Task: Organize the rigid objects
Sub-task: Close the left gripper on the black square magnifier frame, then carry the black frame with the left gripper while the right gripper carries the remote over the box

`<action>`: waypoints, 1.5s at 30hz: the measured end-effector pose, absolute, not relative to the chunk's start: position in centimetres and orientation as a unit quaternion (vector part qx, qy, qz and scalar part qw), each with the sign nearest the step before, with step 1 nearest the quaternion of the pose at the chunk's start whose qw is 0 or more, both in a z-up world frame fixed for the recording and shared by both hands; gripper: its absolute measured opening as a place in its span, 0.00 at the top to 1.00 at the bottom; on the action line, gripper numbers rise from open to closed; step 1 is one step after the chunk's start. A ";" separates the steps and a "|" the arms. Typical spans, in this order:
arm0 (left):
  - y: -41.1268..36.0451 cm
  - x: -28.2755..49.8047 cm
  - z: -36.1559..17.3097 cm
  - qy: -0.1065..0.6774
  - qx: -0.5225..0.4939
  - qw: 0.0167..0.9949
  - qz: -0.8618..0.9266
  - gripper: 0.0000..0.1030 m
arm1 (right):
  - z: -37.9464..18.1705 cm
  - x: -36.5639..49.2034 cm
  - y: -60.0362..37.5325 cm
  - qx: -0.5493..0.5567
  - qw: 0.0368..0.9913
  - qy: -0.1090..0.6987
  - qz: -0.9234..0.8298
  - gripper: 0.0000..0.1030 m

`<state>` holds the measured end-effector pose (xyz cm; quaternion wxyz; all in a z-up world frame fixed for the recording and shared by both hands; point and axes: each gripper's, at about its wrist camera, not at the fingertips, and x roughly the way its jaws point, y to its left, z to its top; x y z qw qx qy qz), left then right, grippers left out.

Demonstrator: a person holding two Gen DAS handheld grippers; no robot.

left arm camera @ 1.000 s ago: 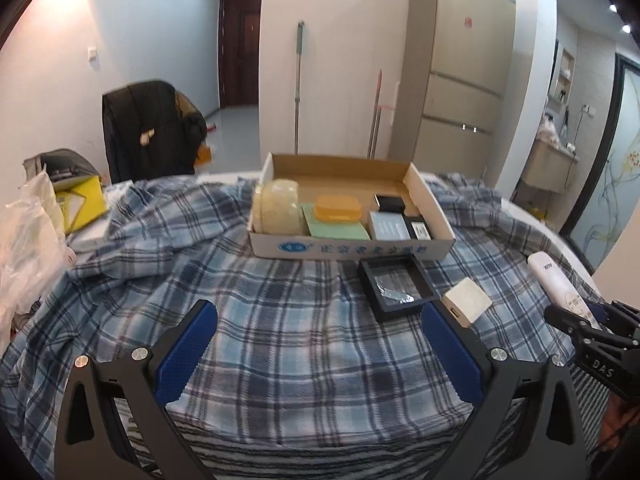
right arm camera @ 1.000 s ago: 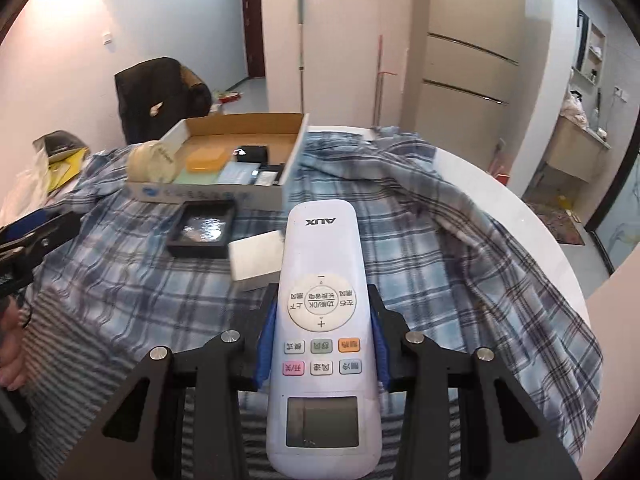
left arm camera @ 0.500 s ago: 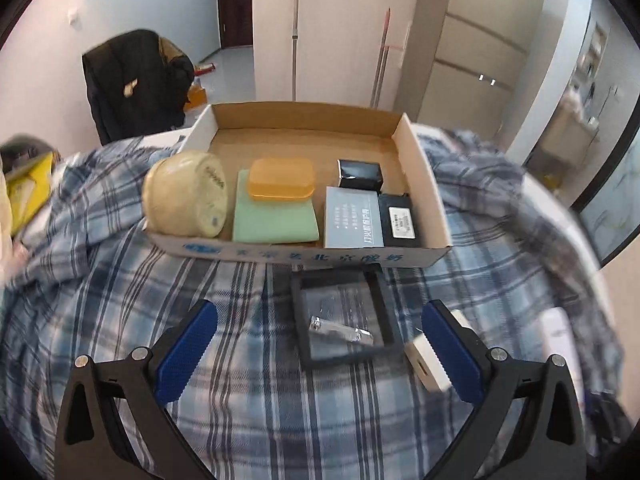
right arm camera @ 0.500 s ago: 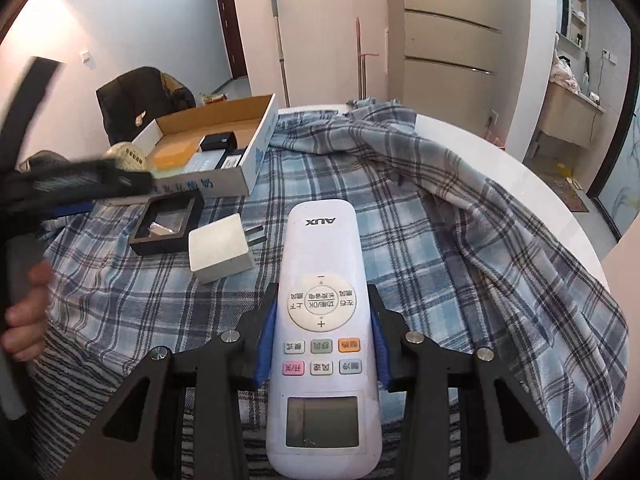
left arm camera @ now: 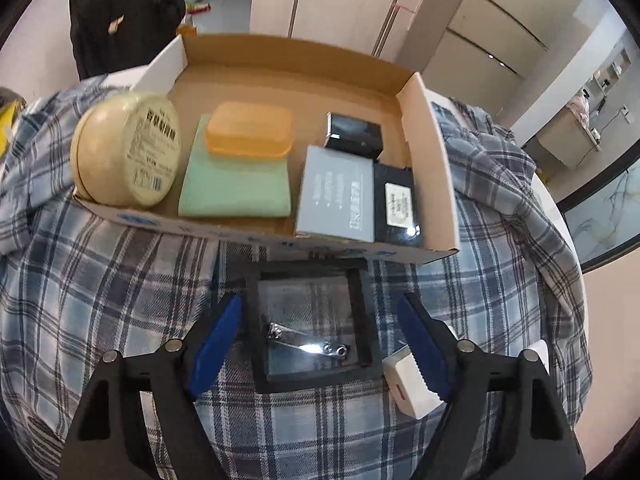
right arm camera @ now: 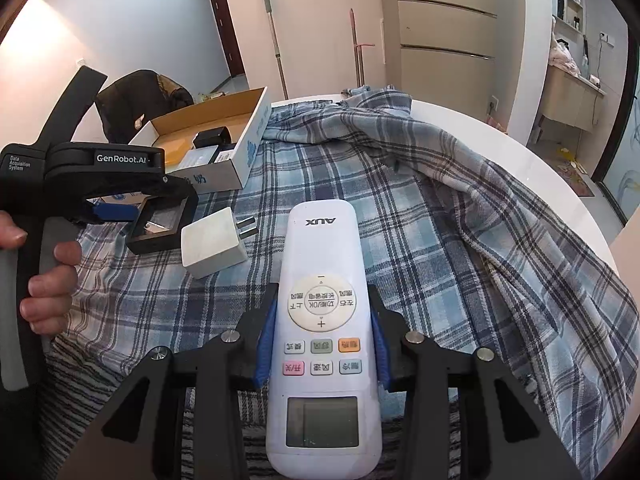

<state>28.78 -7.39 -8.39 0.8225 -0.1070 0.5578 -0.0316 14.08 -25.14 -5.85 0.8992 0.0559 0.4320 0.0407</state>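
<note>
Left hand-held gripper (left arm camera: 320,344) dropped over black case (left arm camera: 312,320), jaws narrowing, untouching; right (right arm camera: 322,340) clamps remote (right arm camera: 320,320).

Pale walls (right arm camera: 120,20), dark door (right arm camera: 224,28), beige fridge (right arm camera: 448,52), round white table (right arm camera: 500,140), plaid cloth (right arm camera: 440,200)

A black square display frame with a clear pane (left arm camera: 310,322) lies flat just near of the open cardboard box (left arm camera: 430,168) — metal nail clippers (left arm camera: 308,342) inside. A white plug adapter (right arm camera: 214,242) sits right of it; the white AUX remote (right arm camera: 322,340) is clamped, buttons up.
</note>
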 end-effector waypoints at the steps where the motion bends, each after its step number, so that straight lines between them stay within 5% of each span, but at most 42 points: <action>1: -7.2 28.8 -8.5 0.559 -0.108 0.822 -0.031 0.21 | -5.8 14.1 -25.1 0.056 0.900 0.431 0.041 0.62; 22: -9.5 29.1 -9.9 0.568 -0.026 0.822 -0.030 0.29 | -6.0 14.2 -25.1 0.052 0.898 0.435 0.042 0.62; 45: -1.0 17.0 -2.2 0.496 -0.045 0.864 -0.075 0.29 | -3.6 11.6 -22.0 0.030 0.898 0.433 0.072 0.62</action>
